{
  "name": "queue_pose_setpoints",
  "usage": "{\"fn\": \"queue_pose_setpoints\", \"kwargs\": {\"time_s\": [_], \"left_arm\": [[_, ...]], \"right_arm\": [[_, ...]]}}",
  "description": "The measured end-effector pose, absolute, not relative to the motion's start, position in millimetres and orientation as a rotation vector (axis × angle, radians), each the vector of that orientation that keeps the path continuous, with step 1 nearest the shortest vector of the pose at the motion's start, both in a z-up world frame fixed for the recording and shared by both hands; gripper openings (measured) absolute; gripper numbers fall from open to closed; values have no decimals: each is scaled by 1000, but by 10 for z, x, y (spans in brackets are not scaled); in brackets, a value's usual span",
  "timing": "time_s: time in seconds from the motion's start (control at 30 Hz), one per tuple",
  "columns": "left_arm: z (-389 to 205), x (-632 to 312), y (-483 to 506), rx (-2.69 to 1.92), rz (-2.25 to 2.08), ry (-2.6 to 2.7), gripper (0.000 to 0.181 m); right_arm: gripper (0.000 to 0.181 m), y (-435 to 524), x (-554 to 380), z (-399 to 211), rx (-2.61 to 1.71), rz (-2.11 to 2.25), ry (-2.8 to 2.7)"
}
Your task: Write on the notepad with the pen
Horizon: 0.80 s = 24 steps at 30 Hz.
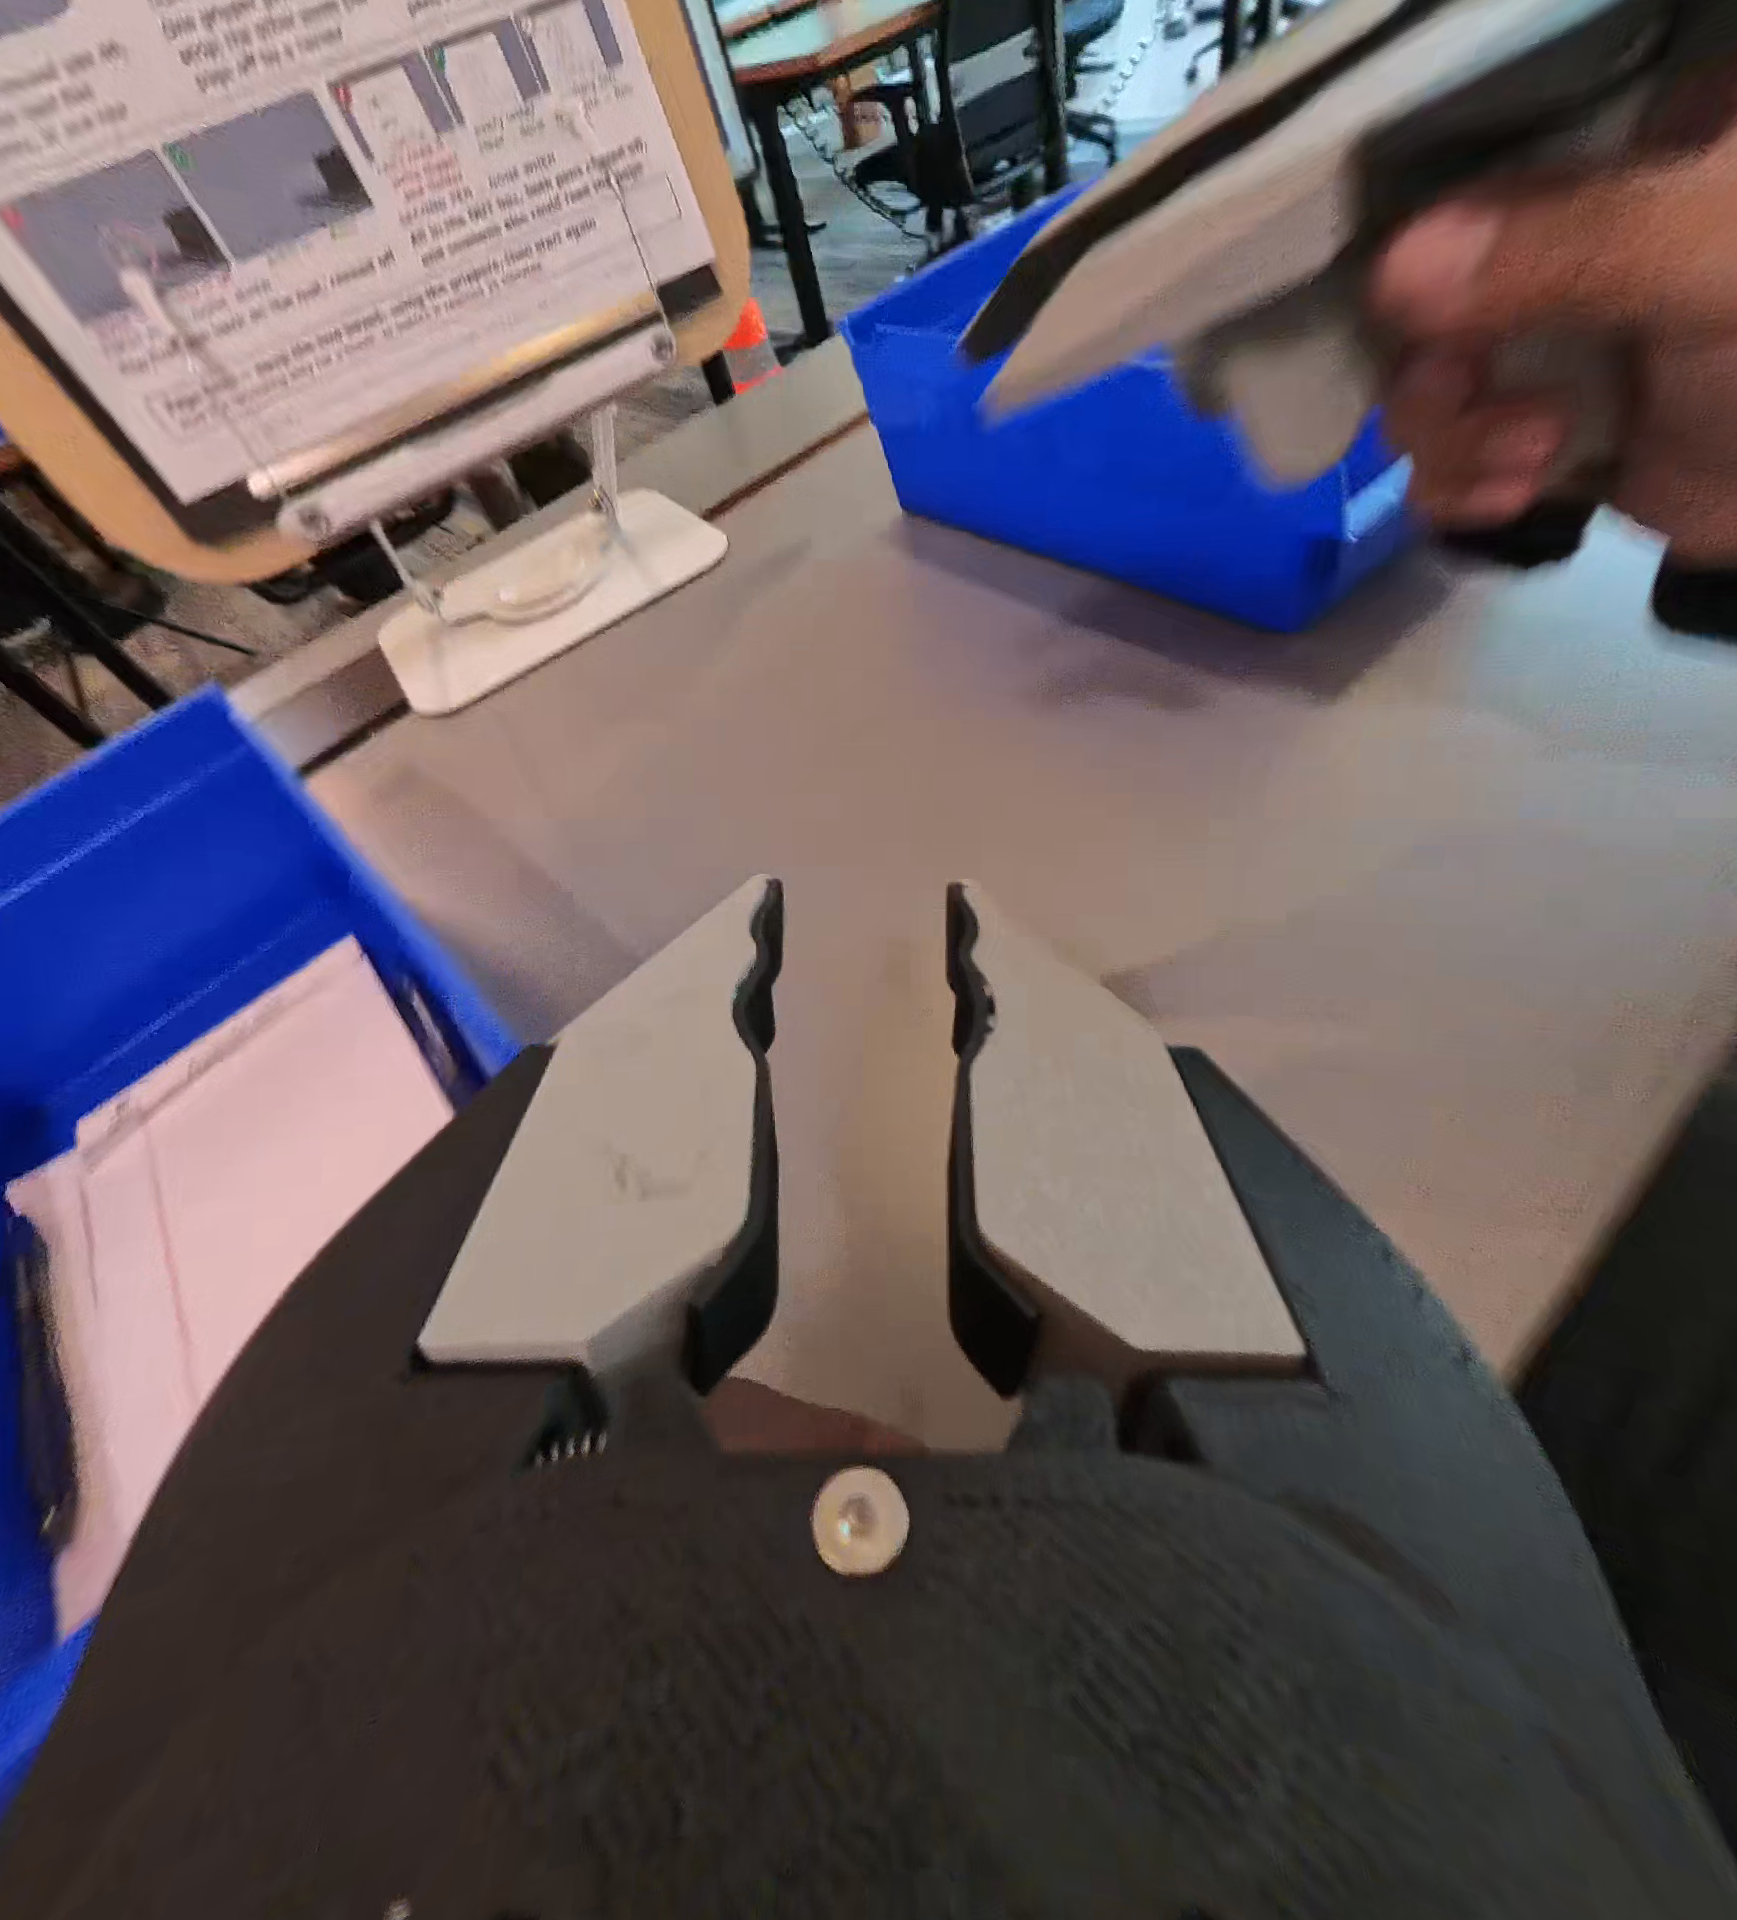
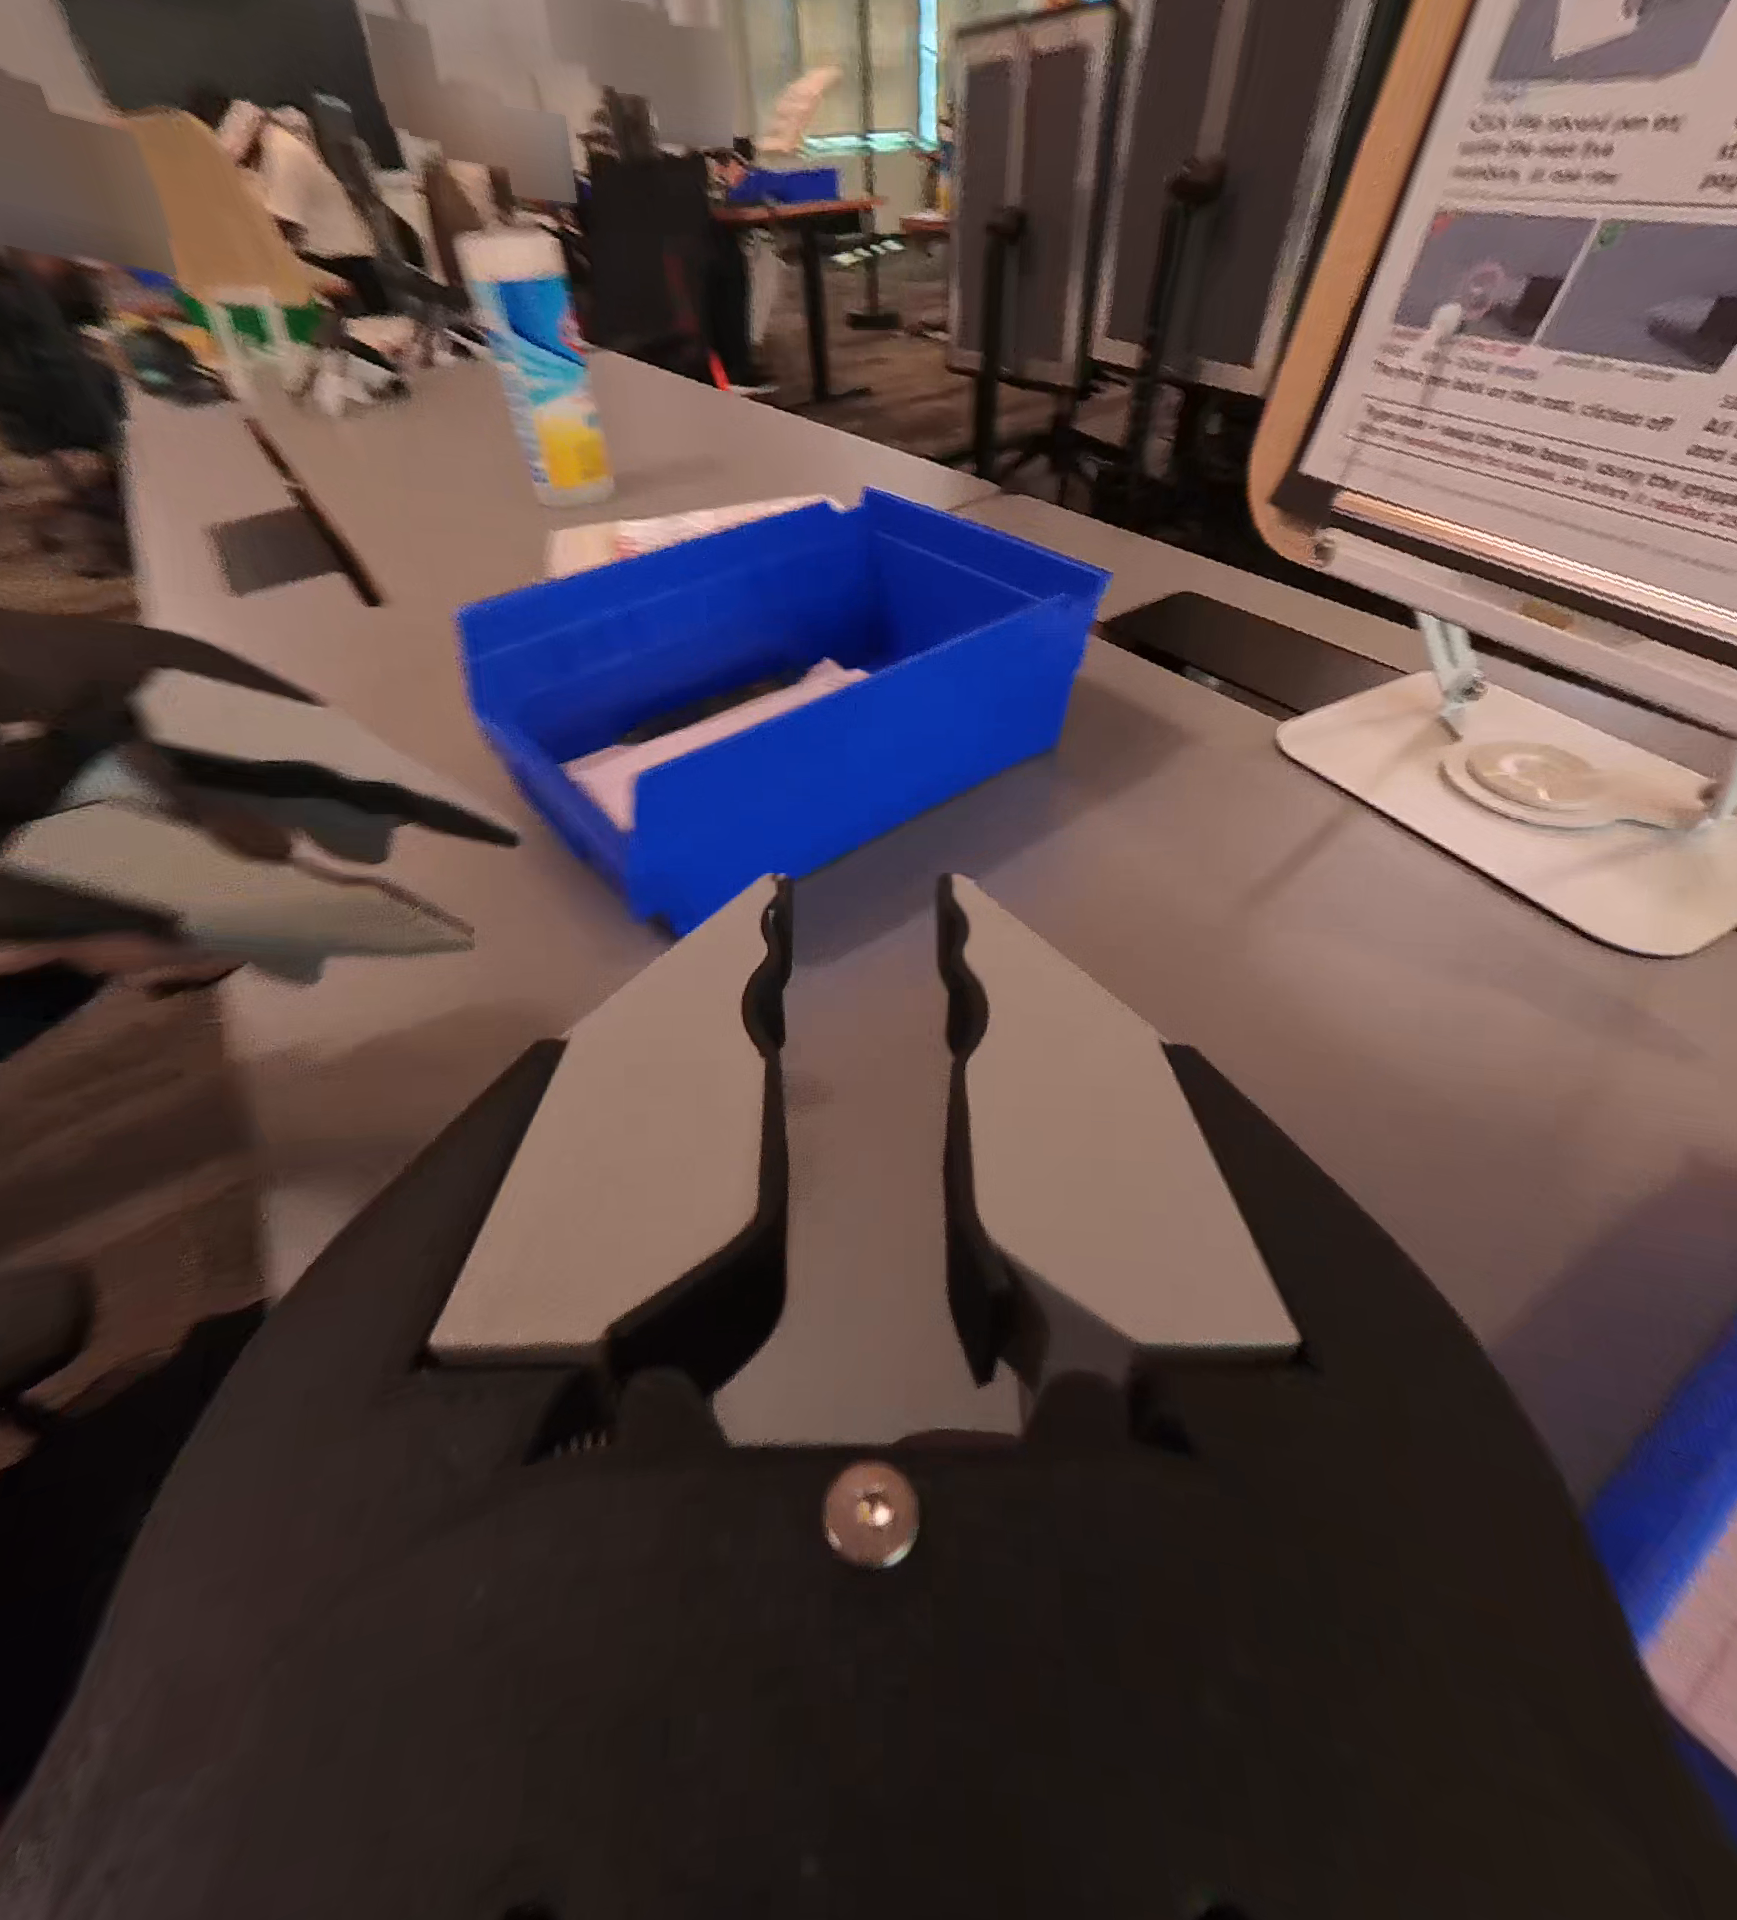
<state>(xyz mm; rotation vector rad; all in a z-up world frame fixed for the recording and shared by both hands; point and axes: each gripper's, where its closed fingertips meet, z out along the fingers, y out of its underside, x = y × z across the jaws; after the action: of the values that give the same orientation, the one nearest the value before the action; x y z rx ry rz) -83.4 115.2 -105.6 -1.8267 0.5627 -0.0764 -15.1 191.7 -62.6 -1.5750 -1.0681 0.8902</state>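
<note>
Two hand-held grippers hover over a grey table (image 1: 1259, 831), both released and grasping nothing. In the left wrist view, the left gripper (image 1: 864, 914) has its jaws parted over bare tabletop. The notepad (image 1: 220, 1195), a white ruled pad, lies inside a blue bin (image 1: 116, 883) at about 8 o'clock from the claw, just beside its left finger but not touching it. A dark object sits along the pad's left edge; whether it is the pen cannot be told.

At 1 o'clock, blurred, the right gripper (image 1: 1155, 281) is held in a person's hand (image 1: 1591, 364) above a second blue bin (image 1: 1103, 478). At 11 o'clock stands an instruction sheet on a stand (image 1: 552, 582).

In the right wrist view, the right gripper (image 2: 864, 904) is likewise spread apart and empty. A blue bin (image 2: 843, 810) holding pale paper sits at 12 o'clock, just beyond the fingertips. The left gripper (image 2: 344, 862) shows blurred at 9 o'clock, a wipes canister (image 2: 547, 374) at 11 o'clock, and the stand's white base (image 2: 1570, 810) at 2 o'clock.
</note>
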Motion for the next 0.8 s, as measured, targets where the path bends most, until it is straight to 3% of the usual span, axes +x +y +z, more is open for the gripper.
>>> {"fn": "queue_pose_setpoints", "kwargs": {"time_s": [0.13,0.2,0.37,0.67,0.8], "left_arm": [[-1462,-595,1949,-1998,-75,413,31],[-1717,-629,2269,-2090,10,347,43],[-1895,-725,2826,-2092,39,317,53],[-1861,-827,2802,-2027,-61,305,58],[-2006,-643,2776,-2094,-165,346,60]], "right_arm": [[33,2612,-560,-1019,-1680,695,-949],[37,2940,-564,-1186,-1723,592,-870],[36,3414,-368,-1577,-1719,379,-831],[38,3419,-433,-1675,-1780,510,-781],[29,3245,-604,-1758,-1814,620,-856]]}}
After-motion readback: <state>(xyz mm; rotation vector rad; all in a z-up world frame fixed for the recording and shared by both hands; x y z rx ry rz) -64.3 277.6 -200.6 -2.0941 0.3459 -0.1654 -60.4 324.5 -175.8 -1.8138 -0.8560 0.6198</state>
